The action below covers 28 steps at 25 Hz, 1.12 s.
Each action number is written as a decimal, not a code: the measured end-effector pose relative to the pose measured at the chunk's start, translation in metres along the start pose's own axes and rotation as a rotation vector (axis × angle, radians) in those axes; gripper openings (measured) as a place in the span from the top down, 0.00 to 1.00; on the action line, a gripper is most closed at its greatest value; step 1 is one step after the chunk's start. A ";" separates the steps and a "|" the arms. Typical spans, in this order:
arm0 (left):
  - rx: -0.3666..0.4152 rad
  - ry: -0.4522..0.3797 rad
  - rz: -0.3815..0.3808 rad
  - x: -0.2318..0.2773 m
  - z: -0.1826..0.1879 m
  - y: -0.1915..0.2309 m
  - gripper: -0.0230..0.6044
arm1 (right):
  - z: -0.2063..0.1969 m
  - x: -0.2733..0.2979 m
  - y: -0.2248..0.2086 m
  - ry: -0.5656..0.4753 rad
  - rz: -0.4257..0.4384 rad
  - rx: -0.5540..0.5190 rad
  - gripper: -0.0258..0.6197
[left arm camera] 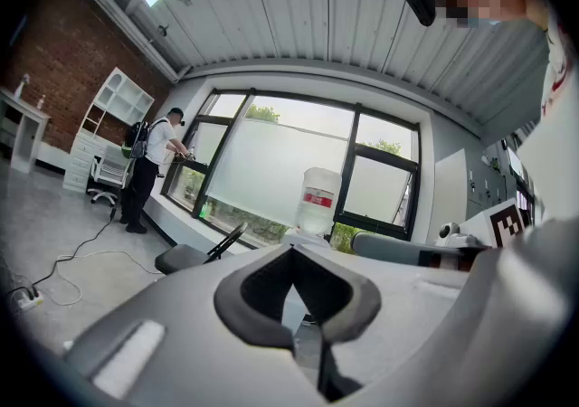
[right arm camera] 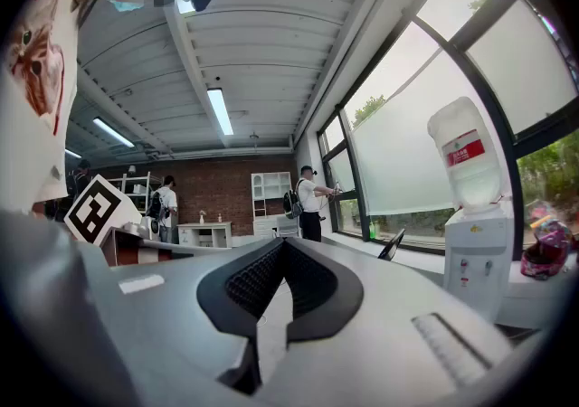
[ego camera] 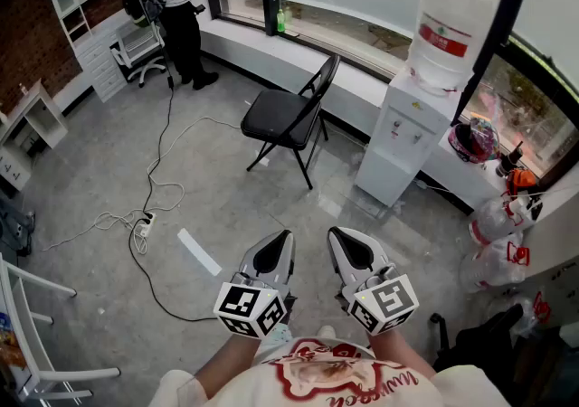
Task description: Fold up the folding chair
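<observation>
The black folding chair [ego camera: 288,116] stands unfolded on the grey floor by the window ledge, its backrest toward the water dispenser. The left gripper view shows its seat [left arm camera: 185,257] low at the left, and the right gripper view shows only an edge of its backrest [right arm camera: 394,244]. My left gripper [ego camera: 282,239] and right gripper [ego camera: 340,235] are held level, side by side, close to my body and well short of the chair. Both are shut with nothing between their jaws, as the left gripper [left arm camera: 291,260] and right gripper [right arm camera: 285,253] show in their own views.
A white water dispenser [ego camera: 398,143] with a bottle [ego camera: 443,30] stands right of the chair. A person [ego camera: 176,3] stands at the far window. A power strip with cables [ego camera: 145,229] and a white strip [ego camera: 199,251] lie on the floor at the left. Plastic bags [ego camera: 498,233] sit at the right.
</observation>
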State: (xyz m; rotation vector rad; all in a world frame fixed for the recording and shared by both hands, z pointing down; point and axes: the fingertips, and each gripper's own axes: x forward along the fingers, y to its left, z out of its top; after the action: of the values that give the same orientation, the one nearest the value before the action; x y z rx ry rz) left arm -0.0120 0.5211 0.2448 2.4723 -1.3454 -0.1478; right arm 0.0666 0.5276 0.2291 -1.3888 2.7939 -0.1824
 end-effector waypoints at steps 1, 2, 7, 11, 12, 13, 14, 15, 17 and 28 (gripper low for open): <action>0.004 0.000 -0.003 0.000 0.000 0.000 0.96 | 0.000 0.001 0.000 -0.001 -0.003 0.001 0.92; 0.007 -0.001 -0.005 0.001 0.000 0.001 0.96 | -0.001 0.002 -0.001 -0.001 -0.006 0.001 0.92; 0.010 -0.003 -0.001 0.000 0.004 0.007 0.96 | 0.000 0.005 0.003 0.002 -0.013 -0.005 0.92; 0.011 -0.006 0.000 -0.001 0.004 0.008 0.96 | -0.001 0.005 0.003 0.008 -0.023 0.009 0.92; 0.011 -0.005 -0.002 -0.001 0.005 0.008 0.96 | -0.001 0.006 0.003 0.008 -0.026 0.011 0.92; 0.012 -0.004 -0.004 -0.001 0.005 0.009 0.96 | 0.000 0.007 0.004 0.007 -0.027 0.011 0.92; 0.012 -0.002 -0.006 -0.001 0.006 0.010 0.96 | 0.001 0.008 0.005 0.006 -0.026 0.010 0.92; 0.012 0.000 -0.008 -0.002 0.006 0.011 0.96 | 0.001 0.010 0.007 0.005 -0.025 0.010 0.92; 0.011 0.004 -0.011 -0.003 0.006 0.014 0.96 | 0.000 0.014 0.009 0.003 -0.025 0.015 0.92; 0.026 0.014 -0.033 -0.009 0.017 0.052 0.96 | 0.001 0.045 0.022 -0.037 -0.080 0.049 0.92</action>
State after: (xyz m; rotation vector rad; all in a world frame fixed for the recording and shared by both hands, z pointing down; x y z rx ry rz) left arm -0.0628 0.4979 0.2452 2.5133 -1.3087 -0.1211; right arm 0.0220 0.5051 0.2274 -1.4781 2.6871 -0.2228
